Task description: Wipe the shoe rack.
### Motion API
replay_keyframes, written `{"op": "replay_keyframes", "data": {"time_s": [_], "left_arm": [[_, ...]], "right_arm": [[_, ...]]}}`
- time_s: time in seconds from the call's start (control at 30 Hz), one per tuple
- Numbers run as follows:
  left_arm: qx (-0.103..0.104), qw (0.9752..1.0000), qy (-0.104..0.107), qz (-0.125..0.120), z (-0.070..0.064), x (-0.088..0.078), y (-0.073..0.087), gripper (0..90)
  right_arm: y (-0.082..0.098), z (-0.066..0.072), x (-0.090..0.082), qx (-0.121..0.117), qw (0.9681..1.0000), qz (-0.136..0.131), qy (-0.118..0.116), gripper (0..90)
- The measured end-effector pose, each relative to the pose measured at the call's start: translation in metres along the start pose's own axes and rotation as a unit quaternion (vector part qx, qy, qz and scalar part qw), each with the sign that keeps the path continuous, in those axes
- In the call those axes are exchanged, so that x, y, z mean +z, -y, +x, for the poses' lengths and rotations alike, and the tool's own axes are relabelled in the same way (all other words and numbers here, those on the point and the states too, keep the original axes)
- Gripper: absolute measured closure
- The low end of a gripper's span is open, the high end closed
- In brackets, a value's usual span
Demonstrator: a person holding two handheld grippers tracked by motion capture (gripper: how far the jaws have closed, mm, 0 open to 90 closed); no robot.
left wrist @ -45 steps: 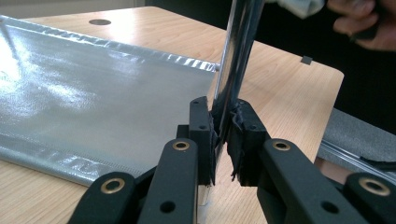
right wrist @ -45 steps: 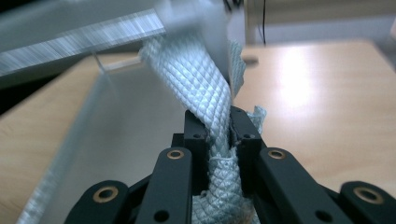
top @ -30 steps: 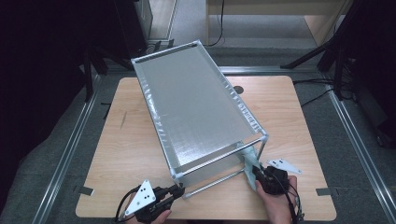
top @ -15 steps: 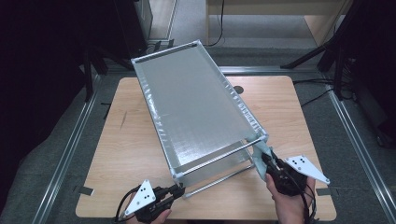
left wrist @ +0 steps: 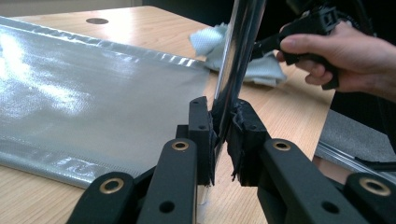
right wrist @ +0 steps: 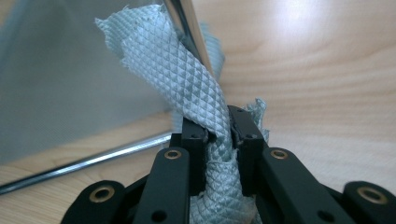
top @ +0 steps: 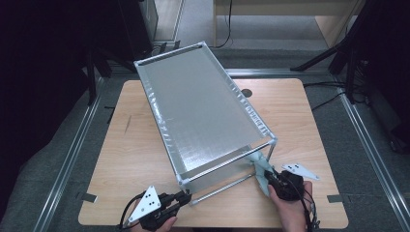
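A chrome frame rack with a silver fabric panel (top: 203,111) stands tilted on the wooden table (top: 140,145). My left gripper (top: 186,195) (left wrist: 223,135) is shut on the rack's near-left chrome rod (left wrist: 238,51), with the pads pressed on both sides of it. My right gripper (top: 270,180) (right wrist: 217,133) is shut on a pale blue-green quilted cloth (top: 261,166) (right wrist: 187,70). The cloth is wrapped against the near-right chrome leg (right wrist: 187,23). In the left gripper view the right hand (left wrist: 345,51) and the cloth (left wrist: 261,70) are behind the rod.
A low chrome crossbar (right wrist: 93,161) runs along the table between the two near legs. A round cable hole (top: 247,92) sits in the table behind the rack. Metal rails (top: 67,159) flank the table, and dark equipment stands at the back left.
The right gripper slid the cloth up the near-right leg and then came back down, rolling a little. The left gripper and the rack stayed put.
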State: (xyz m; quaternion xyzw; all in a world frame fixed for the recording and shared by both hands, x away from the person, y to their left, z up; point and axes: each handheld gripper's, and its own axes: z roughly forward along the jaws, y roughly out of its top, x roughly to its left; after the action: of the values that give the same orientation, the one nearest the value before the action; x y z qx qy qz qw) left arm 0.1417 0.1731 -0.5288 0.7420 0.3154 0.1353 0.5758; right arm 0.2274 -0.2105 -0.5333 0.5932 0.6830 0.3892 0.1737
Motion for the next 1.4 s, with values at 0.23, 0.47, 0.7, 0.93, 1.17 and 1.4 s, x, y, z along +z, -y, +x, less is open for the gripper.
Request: {"op": "replay_keyframes", "data": {"time_s": [0.23,0.47,0.7,0.93,1.17,1.4], "left_arm": [[0.0,1.0,0.0,0.0,0.0,0.0,0.0,80.5],[0.001,1.0,0.001,0.0,0.001,0.0,0.0,80.5],[0.001,1.0,0.002,0.001,0.001,0.001,0.0,80.5],[0.001,1.0,0.0,0.002,0.0,0.001,0.0,80.5],[0.001,1.0,0.002,0.001,0.0,0.001,0.0,80.5],[0.003,1.0,-0.001,0.004,0.0,0.001,-0.001,80.6]], "right_arm": [[0.005,0.022,0.008,-0.023,0.9997,0.007,-0.006,79.1],[0.004,0.052,0.02,-0.093,0.9956,-0.01,-0.009,78.6],[0.0,0.048,0.026,-0.092,0.9955,-0.018,-0.009,78.4],[0.003,0.046,0.031,-0.104,0.9941,0.003,-0.032,59.4],[0.004,0.048,0.032,-0.113,0.993,0.01,-0.033,49.6],[0.005,0.053,0.032,-0.13,0.9915,0.002,0.001,76.8]]}}
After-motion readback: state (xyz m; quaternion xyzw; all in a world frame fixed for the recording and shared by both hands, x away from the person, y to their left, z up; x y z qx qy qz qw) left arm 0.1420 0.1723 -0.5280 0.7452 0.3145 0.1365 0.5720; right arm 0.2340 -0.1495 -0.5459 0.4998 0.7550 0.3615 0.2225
